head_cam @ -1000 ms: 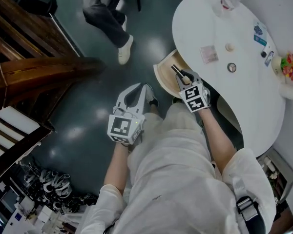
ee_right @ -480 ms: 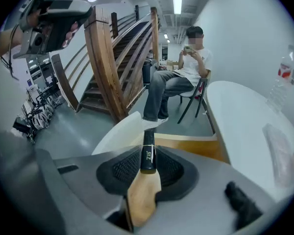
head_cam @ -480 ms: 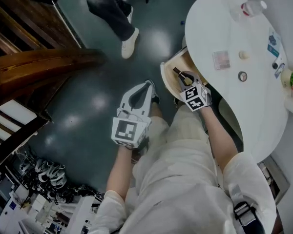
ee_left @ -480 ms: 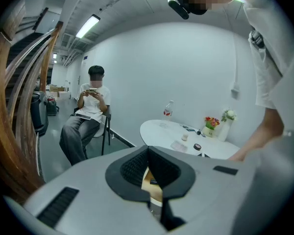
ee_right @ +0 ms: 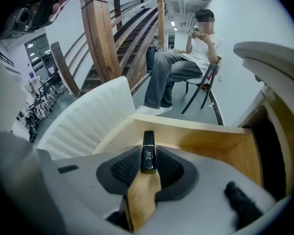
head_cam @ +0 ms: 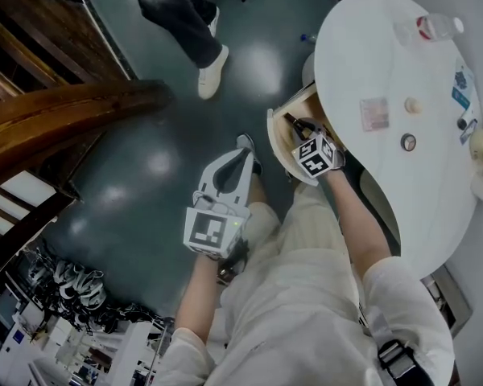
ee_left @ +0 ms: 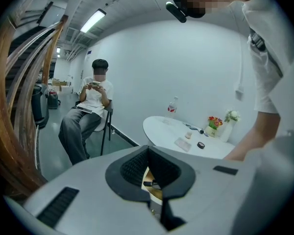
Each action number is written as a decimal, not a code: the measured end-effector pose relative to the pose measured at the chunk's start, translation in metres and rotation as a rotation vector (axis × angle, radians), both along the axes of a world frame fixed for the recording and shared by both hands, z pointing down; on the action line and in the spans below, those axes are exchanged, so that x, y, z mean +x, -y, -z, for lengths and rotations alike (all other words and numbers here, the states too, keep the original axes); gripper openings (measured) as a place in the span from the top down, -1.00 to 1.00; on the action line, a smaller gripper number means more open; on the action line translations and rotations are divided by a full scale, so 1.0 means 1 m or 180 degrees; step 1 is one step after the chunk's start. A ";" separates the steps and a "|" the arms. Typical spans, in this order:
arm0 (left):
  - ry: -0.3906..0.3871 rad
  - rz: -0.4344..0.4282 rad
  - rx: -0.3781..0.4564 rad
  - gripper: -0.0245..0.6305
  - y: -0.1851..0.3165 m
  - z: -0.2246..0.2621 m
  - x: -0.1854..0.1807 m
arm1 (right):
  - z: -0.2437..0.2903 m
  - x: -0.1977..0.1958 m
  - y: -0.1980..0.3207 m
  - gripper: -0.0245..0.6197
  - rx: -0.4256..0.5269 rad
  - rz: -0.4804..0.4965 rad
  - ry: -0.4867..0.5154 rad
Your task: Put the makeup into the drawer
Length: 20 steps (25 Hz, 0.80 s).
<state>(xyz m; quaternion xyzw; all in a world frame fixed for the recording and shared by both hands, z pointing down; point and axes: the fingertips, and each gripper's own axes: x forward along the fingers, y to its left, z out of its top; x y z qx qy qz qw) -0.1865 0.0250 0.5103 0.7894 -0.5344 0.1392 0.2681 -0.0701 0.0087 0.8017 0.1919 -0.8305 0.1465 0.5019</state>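
My right gripper (head_cam: 299,129) is shut on a slim black makeup tube (head_cam: 291,121) and holds it just above the open wooden drawer (head_cam: 275,139) under the white table (head_cam: 386,63). In the right gripper view the tube (ee_right: 148,143) stands out from between the dark pads of the gripper (ee_right: 148,161), over the drawer's pale wood bottom (ee_right: 210,143). My left gripper (head_cam: 241,153) hangs over the dark floor left of the drawer. It (ee_left: 148,150) is shut with nothing in it.
On the table lie a pink compact (head_cam: 375,113), a small cream jar (head_cam: 413,104), a dark round tin (head_cam: 408,141) and a water bottle (head_cam: 431,26). A seated person (ee_left: 88,111) is beyond the table. A wooden stair rail (head_cam: 64,111) runs at the left.
My right gripper has sunk toward the drawer with the tube still in it and now tilts more steeply down. The left gripper has dropped a little.
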 end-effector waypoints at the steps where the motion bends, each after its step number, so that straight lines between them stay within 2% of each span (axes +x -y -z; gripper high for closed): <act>1: -0.0011 0.0011 -0.0006 0.89 0.000 -0.003 0.001 | -0.006 0.000 0.002 0.64 -0.0014 0.0009 -0.0022; 12: -0.0038 -0.0068 -0.0086 0.89 -0.003 -0.018 0.001 | -0.056 -0.008 0.003 0.64 -0.0219 0.0052 -0.0222; 20: -0.0054 -0.0084 -0.0163 0.89 -0.010 -0.026 0.004 | -0.073 -0.002 -0.001 0.62 -0.0351 -0.0006 -0.0285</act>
